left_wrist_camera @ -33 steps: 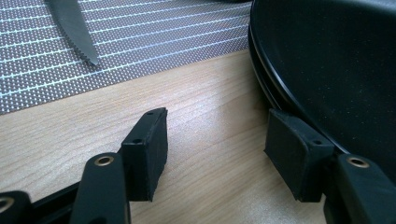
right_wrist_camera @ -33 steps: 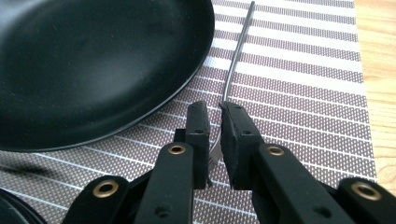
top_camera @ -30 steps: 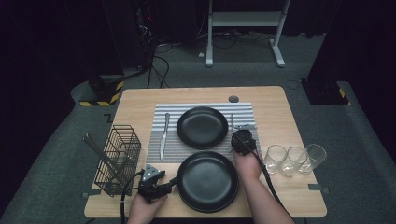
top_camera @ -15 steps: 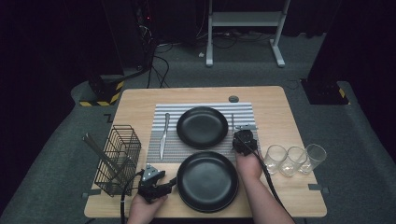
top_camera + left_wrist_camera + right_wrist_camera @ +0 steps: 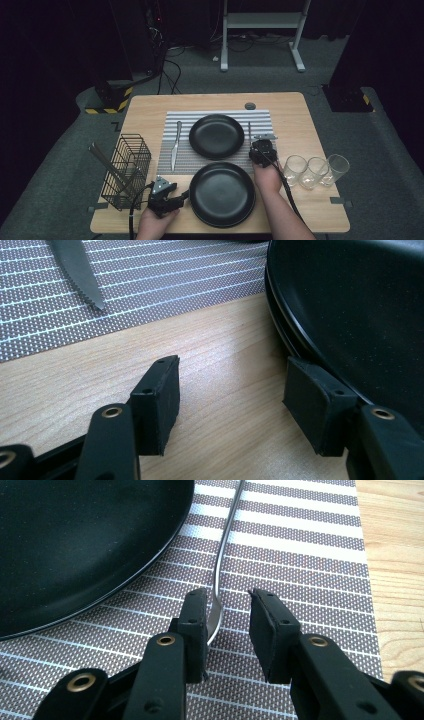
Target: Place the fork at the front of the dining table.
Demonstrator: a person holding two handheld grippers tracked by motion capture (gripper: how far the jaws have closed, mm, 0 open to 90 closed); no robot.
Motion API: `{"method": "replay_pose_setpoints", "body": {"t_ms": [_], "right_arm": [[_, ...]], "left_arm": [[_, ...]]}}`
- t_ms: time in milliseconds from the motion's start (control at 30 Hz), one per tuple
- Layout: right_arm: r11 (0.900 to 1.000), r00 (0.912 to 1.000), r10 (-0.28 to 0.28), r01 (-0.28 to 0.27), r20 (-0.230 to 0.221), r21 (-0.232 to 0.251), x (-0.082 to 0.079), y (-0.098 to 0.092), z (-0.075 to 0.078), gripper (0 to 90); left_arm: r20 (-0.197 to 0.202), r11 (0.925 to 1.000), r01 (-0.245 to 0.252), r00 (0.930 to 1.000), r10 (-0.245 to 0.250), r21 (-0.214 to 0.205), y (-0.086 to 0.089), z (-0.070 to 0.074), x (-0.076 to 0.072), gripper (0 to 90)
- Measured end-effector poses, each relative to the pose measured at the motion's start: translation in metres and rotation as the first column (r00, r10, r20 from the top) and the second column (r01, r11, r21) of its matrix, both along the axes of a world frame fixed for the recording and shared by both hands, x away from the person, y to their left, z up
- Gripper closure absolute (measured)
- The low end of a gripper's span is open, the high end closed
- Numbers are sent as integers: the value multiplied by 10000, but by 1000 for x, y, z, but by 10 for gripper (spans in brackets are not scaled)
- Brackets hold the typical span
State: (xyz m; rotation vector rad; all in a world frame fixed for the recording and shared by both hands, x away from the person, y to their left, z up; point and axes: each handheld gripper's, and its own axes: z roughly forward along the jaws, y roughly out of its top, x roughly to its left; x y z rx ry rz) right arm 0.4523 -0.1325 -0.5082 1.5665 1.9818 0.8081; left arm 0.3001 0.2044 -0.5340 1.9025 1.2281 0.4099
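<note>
Nothing shifted over last second; both hands hold position.

Right gripper low over striped mat, jaws part open astride utensil handle, not closed on it.

Left gripper on worktop, jaws wide, empty, right jaw against near plate rim.

Judgement: pickup pending.

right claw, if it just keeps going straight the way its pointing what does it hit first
The right claw is open, straddling the near end of a thin metal utensil handle lying on the striped placemat. Going straight on, it would likely run along that handle first; the black plate sits off to one side, apart.
</note>
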Motion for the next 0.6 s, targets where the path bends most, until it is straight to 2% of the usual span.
{"method": "replay_pose_setpoints", "body": {"t_ms": [367,600], "right_arm": [[9999,9999,112,-112,-6,-99,-1,0,0,697],[10000,9997,70,-70,-247,27,-1,-2,-5,672]], "left_arm": [[-2,10000,0,10000,0,-1,0,0,0,393],[4,10000,8,10000,-8,-2,0,0,0,394]]}}
